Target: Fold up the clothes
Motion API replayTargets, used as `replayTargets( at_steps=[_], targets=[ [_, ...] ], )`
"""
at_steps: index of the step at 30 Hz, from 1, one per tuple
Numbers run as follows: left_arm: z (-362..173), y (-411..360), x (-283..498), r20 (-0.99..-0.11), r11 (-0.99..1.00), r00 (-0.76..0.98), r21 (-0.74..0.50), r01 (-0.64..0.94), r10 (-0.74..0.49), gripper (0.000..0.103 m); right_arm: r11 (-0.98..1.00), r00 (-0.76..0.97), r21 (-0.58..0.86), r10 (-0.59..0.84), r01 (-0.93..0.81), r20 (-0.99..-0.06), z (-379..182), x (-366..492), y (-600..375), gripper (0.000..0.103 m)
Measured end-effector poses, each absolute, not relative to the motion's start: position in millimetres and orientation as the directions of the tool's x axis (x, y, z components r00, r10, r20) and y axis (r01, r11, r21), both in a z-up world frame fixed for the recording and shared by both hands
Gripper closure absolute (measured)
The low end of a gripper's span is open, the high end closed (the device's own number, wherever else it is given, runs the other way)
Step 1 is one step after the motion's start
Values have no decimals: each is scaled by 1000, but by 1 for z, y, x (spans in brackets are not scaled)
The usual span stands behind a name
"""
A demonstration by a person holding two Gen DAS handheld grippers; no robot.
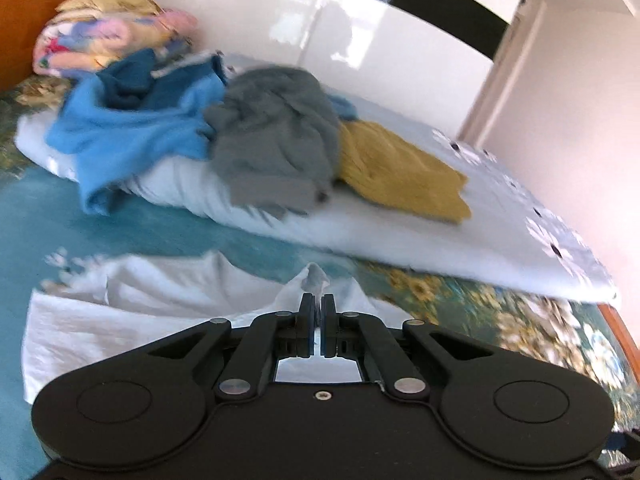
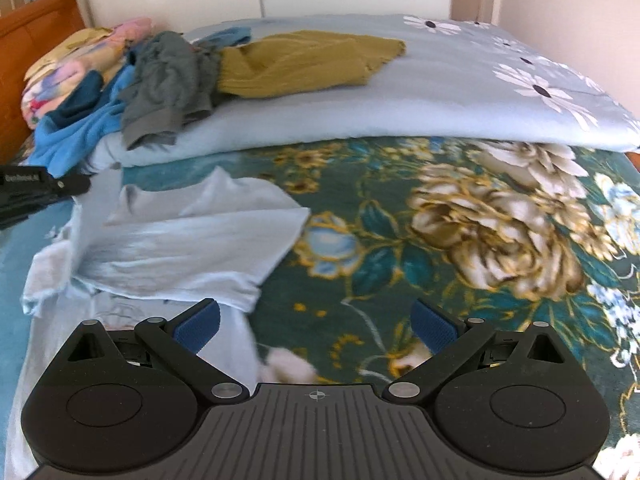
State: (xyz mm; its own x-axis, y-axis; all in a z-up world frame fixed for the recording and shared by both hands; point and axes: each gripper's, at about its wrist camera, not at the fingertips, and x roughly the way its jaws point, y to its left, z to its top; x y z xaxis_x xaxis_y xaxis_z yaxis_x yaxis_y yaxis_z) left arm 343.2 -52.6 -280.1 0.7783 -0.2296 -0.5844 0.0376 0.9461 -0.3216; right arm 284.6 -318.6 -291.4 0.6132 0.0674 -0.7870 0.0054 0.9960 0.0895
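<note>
Bedding fills both views: a teal bedspread with large cream and gold flowers (image 2: 460, 220) covers the bed, and a pale blue folded quilt with white daisy print (image 2: 400, 108) lies across its far part.

Task item: a pale blue-white thin cotton garment (image 2: 192, 240) lies spread on the bedspread, in front of the quilt's near edge, partly doubled over on itself with one corner lifted.

Left gripper (image 1: 318, 304): black jaws together, clamped on a pinched fold of the pale garment (image 1: 160, 312), a small peak of cloth standing up just beyond the fingertips. In the right wrist view only a black part of it shows at the left edge, beside the garment.

Right gripper (image 2: 316, 320): jaws wide apart, blue ribbed pads (image 2: 198, 326) exposed, nothing between them. Left pad sits over the garment's near edge; right pad over bare bedspread.

Unfolded pile on the quilt, left to right: bright blue fleece top (image 1: 132, 128), crumpled grey garment (image 1: 276, 140), mustard-yellow ribbed knit (image 1: 400, 168). They overlap one another.

Behind the pile: a rolled multicoloured floral blanket (image 1: 100, 36) against an orange-brown wooden headboard (image 2: 36, 20). A glossy white wardrobe front (image 1: 320, 20) stands behind the bed.

Left wrist view is motion-blurred; fine detail of the pile cannot be told.
</note>
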Motion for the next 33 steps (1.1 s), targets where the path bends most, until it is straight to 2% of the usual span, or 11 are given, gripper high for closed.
replayTargets(
  at_steps=[7,14,20,25,33],
  targets=[
    [-308,-88,342,-647,953,718,-291,78,-256,103,996,602,86,52,28,-797,-299,282,-341,0],
    [-323,-85,341,-688,956,680,-287,67,-254,102,997,591,80,54,18,-805,-304,285,-340,0],
    [-309,-62,338,-664,953,699,-293,83,-265,74,998,591,67,65,-19,-804,-302,297,-320,0],
    [-290,-23,331,-630,969,750,-241,57,-201,55,996,593,58,90,-72,-800,-300,312,-287,0],
    [-296,66,313,-665,974,747,-180,-136,-18,43,982,581,88,170,-167,-796,-302,334,-219,0]
  ],
)
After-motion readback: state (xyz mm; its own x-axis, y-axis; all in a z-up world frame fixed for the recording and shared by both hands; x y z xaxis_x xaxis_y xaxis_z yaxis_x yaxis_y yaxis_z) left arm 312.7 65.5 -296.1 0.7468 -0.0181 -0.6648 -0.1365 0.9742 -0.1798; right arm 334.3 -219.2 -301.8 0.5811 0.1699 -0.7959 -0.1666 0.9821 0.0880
